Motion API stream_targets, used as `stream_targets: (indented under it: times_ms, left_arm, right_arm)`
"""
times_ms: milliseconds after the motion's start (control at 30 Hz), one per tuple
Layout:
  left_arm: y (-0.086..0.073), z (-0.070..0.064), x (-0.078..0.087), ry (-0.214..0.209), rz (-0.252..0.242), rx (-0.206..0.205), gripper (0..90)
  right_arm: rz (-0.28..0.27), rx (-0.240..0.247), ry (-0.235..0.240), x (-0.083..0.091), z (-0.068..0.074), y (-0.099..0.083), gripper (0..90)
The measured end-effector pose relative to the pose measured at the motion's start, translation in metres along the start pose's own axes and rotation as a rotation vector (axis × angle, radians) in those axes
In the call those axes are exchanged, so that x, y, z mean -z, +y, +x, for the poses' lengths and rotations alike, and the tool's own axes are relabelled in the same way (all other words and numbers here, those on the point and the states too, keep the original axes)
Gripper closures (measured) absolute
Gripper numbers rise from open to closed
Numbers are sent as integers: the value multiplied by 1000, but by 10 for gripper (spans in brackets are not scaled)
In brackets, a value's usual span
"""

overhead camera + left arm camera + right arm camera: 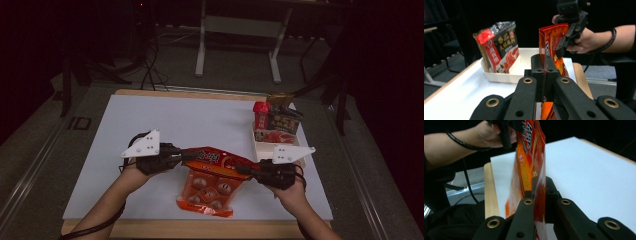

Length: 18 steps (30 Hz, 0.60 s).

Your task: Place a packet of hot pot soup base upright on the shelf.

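Orange packet [212,162] with Chinese lettering, between tools.

The room is dark, with light falling mainly on the white table top [190,120] at the centre of the frame. Behind it, at upper centre, stands a pale metal frame [240,30] with 2 legs on a grey floor [30,150], and black cables [150,70] trail at upper left.

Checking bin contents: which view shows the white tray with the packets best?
The left gripper view: the white tray sits close, side-on, its near wall unobstructed and a leaning packet legible. The high view shows the tray small, dim and partly behind the right gripper.
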<state>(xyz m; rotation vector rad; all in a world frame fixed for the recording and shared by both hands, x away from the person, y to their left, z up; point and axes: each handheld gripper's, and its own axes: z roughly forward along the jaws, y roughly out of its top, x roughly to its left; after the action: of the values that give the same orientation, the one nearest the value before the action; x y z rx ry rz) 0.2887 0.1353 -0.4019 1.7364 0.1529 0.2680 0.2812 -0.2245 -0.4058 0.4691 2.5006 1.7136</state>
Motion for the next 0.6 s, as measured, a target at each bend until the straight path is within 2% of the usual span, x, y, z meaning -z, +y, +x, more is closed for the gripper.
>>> stream_targets:
  times_ms: [67, 133, 233, 400, 533, 600]
  left_arm:
    - [5, 1, 0, 7, -9, 1, 900]
    - [8, 4, 1, 2, -18, 26, 900]
    - [9, 5, 0, 9, -25, 16, 900]
    - [19, 8, -1, 30, -88, 23, 888]
    - [28, 9, -3, 35, -109, 37, 833]
    - [31, 9, -5, 39, -118, 47, 749]
  right_arm:
    - [-15, 17, -10, 4, 5, 7, 900]
    - [-24, 31, -17, 7, 6, 13, 900]
    - [-29, 45, -26, 10, 8, 20, 900]
    - [-44, 80, -60, 19, 10, 37, 900]
    - [-65, 97, -73, 27, 8, 48, 900]
    - [-77, 101, -80, 31, 7, 53, 900]
